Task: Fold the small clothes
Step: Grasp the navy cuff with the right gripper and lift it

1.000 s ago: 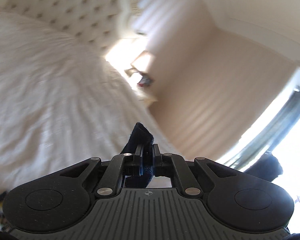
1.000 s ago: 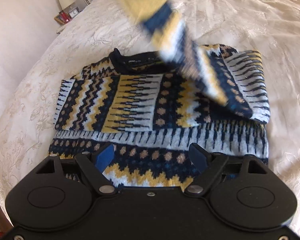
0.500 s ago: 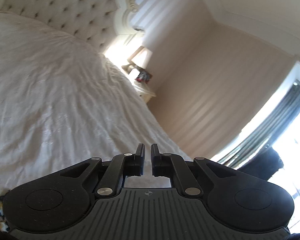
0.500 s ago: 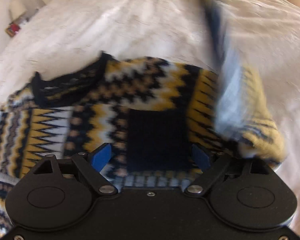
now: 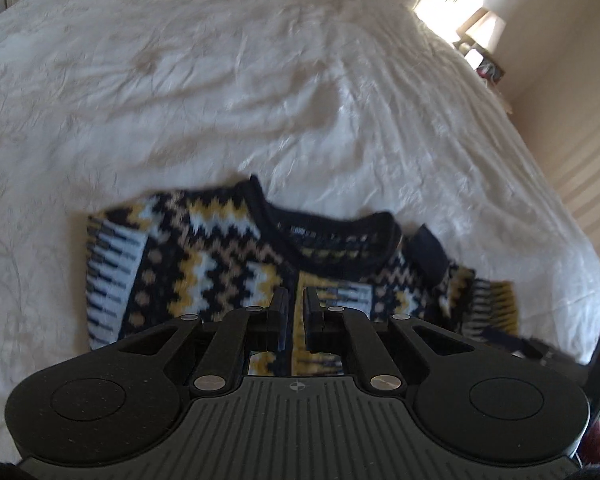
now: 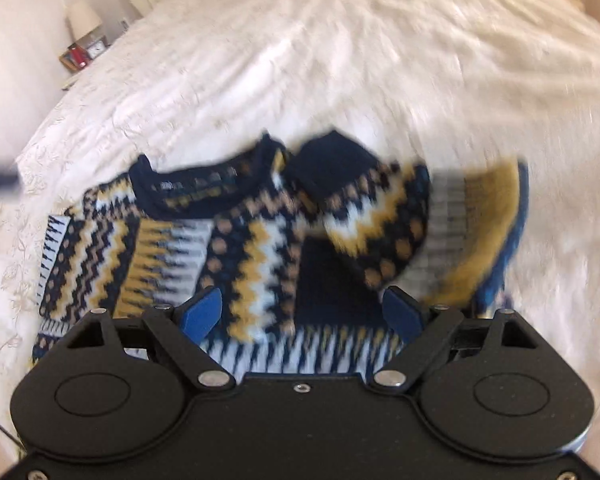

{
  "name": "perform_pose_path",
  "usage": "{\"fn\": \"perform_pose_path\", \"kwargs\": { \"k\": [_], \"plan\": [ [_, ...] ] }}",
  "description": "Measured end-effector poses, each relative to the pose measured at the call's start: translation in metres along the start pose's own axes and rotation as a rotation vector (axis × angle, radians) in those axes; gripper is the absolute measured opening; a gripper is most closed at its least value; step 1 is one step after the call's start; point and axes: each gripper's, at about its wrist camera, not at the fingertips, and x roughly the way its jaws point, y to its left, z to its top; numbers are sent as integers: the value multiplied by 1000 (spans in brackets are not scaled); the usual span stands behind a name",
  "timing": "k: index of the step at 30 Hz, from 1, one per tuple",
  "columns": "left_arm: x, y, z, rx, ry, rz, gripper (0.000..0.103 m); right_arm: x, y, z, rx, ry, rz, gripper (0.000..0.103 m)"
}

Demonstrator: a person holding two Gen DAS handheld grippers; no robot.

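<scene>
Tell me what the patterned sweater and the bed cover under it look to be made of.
Sweater: thick knitted yarn, likely wool or acrylic. The navy, mustard, white and tan zigzags look stepped stitch by stitch, and the navy neckband looks ribbed. Matte, soft finish.

Bed cover: thin woven fabric, possibly cotton. It creases finely, has a slight sheen and faint floral figuring at the edge.

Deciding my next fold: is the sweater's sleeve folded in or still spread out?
Folded in: one sleeve lies across the sweater body, its dark cuff by the collar. The other sleeve cannot be told.
</scene>
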Motion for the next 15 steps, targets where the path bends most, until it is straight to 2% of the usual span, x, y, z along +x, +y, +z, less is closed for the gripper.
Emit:
{"fn": "perform_pose_path", "kwargs": {
  "k": [3,7,8,9,13,14,15],
  "plan": [
    [14,4,-23,1,58,0,8,19,9,17,-68,-14,-50,88],
    [16,1,-31,23,69,-12,8,56,16,26,-152,28,-115,87],
    [15,1,-32,27,64,-14,8,64,17,26,-173,45,-129,81],
    [14,2,-31,28,61,-14,8,70,15,25,-186,64,-144,67],
    [10,8,-31,26,47,-4,9,73,5,26,-161,71,-169,40],
    [10,11,-31,23,45,-1,9,69,2,27,-153,66,-184,18],
    [10,13,-31,18,43,1,9,63,-2,29,-125,51,-180,17]
  ]
}}
